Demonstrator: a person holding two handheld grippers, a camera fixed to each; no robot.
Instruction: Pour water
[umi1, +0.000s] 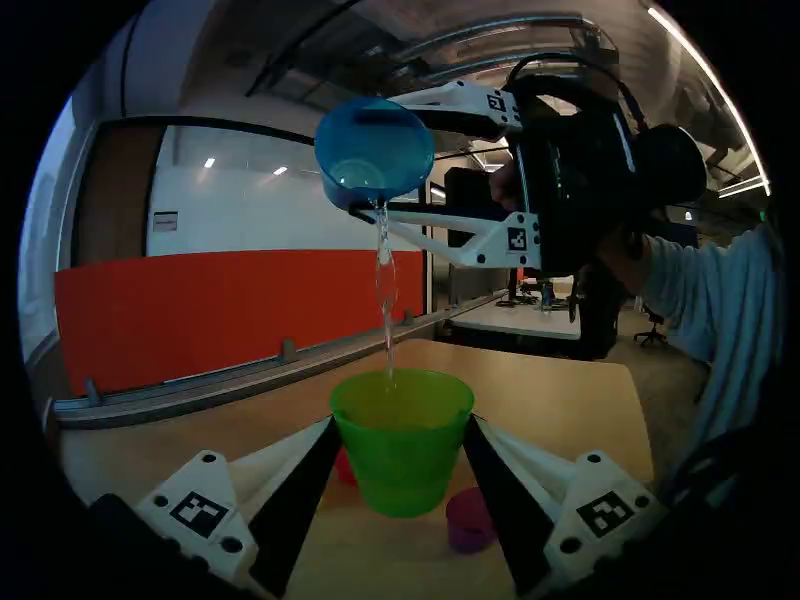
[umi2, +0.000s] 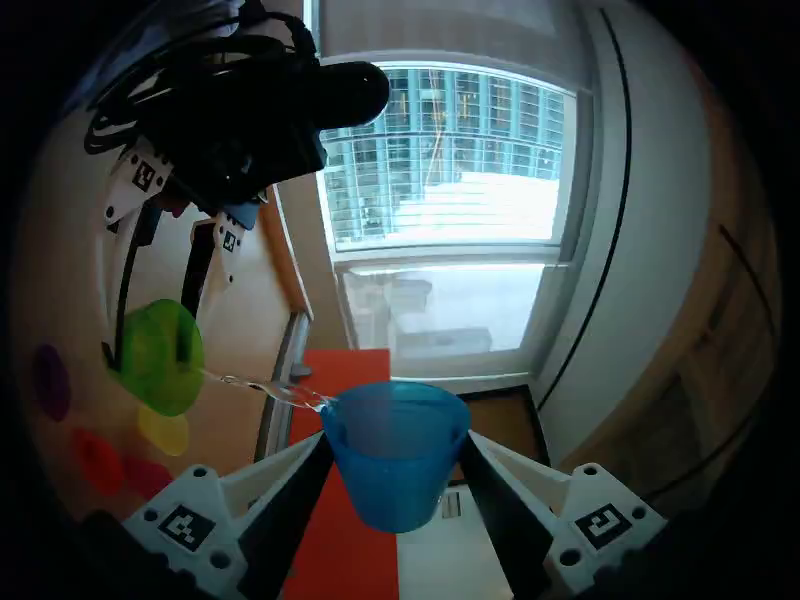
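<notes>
Clamps a green cup (umi1: 402, 465) upright between both fingers (umi1: 300, 470) of the left tool (umi1: 402, 430), narrowed to the cup's width, low at the tabletop (umi1: 570, 400); cannot tell whether resting on it. Pinches a blue cup (umi2: 395, 480) the same way in the right tool (umi2: 395, 450), one finger pressed on either side, raised well above the green cup and tipped over toward it. Pours a thin stream of water (umi1: 384, 290) from the blue rim down into the green mouth. Reaches in from the right of the left gripper view, with a hand (umi1: 622, 255) and pale sleeve (umi1: 720, 300) behind the right tool. Just beside the green cup, on the tabletop, a purple cup (umi1: 468, 520).
</notes>
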